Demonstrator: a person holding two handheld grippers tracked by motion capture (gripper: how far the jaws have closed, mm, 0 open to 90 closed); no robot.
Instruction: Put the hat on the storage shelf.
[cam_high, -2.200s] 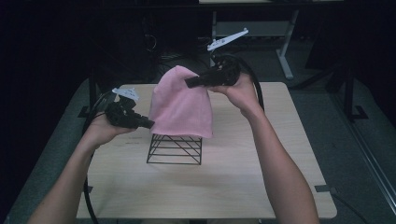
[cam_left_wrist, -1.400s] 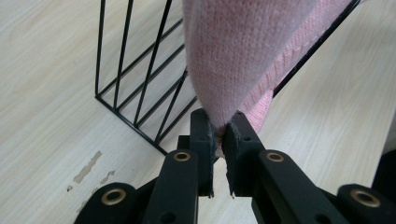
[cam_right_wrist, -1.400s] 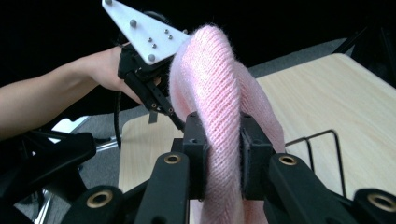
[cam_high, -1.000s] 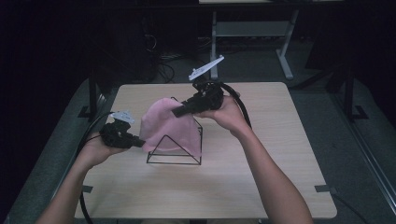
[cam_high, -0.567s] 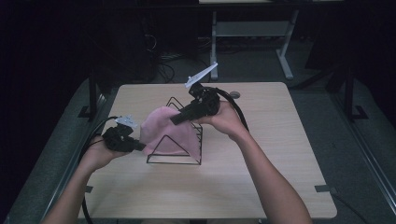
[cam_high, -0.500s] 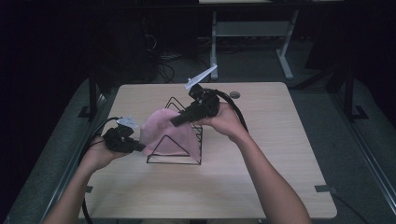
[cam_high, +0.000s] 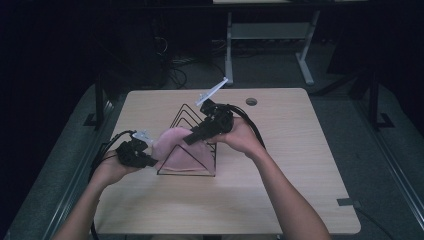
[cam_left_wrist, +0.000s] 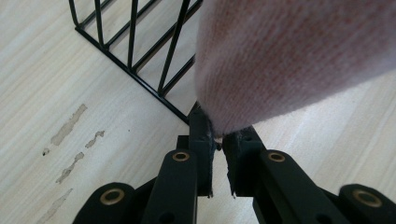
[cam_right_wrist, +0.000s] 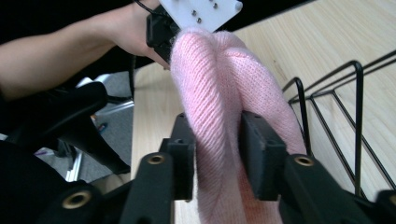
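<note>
Between the jaws of our right gripper (cam_right_wrist: 217, 154) a thick fold of the pink knit cloth (cam_right_wrist: 224, 93) is clamped, and our left gripper (cam_left_wrist: 217, 140) pinches a thin corner of the same cloth (cam_left_wrist: 299, 60) just past its tips. The cloth hangs stretched between the two, draped against the near side of the black wire rack (cam_high: 187, 145), which stands directly under and beyond the right gripper (cam_high: 192, 138) and just beside the left gripper (cam_high: 148, 161). Our worry is the left hold: it catches so little of the knit that a pull from the right could slip it free, and the cloth would slump off the rack onto the wooden table (cam_high: 300, 150). The loose knit could also snag on a wire, or a tug could drag the light rack along. We count one cloth, one rack, two grippers, one table.
</note>
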